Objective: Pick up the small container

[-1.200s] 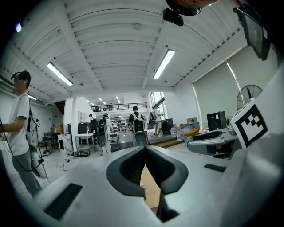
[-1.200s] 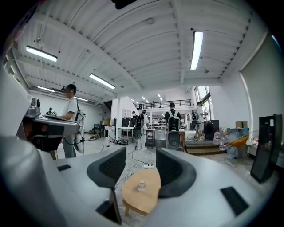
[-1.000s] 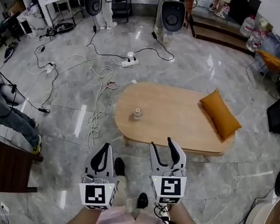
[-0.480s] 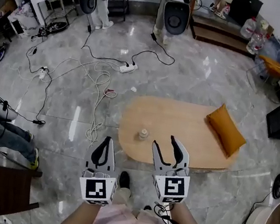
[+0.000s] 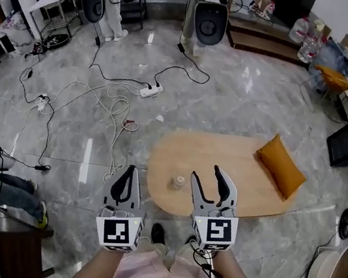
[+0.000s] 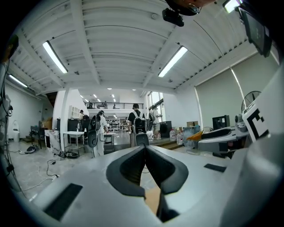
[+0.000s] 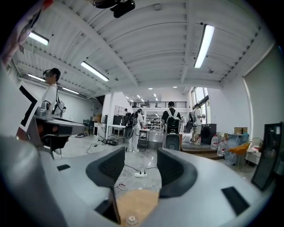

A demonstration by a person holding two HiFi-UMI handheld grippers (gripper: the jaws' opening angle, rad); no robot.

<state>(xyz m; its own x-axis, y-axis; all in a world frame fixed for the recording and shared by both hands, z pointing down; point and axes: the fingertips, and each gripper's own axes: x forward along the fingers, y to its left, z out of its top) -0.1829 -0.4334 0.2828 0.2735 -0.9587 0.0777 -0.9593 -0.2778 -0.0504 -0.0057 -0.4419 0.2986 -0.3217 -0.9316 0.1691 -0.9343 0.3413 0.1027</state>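
Small container [image 5: 179, 181] is standing on the oval wooden table [image 5: 224, 153], near its front edge, and is showing at the bottom of the right gripper view. The right gripper [image 5: 206, 173] is hovering just beside it, with its jaws apart and empty. The left gripper [image 5: 130, 170] is hanging over the floor [image 5: 96, 129], with its jaws pressed together. An orange cushion [image 5: 280, 165] is lying at the table's right end.
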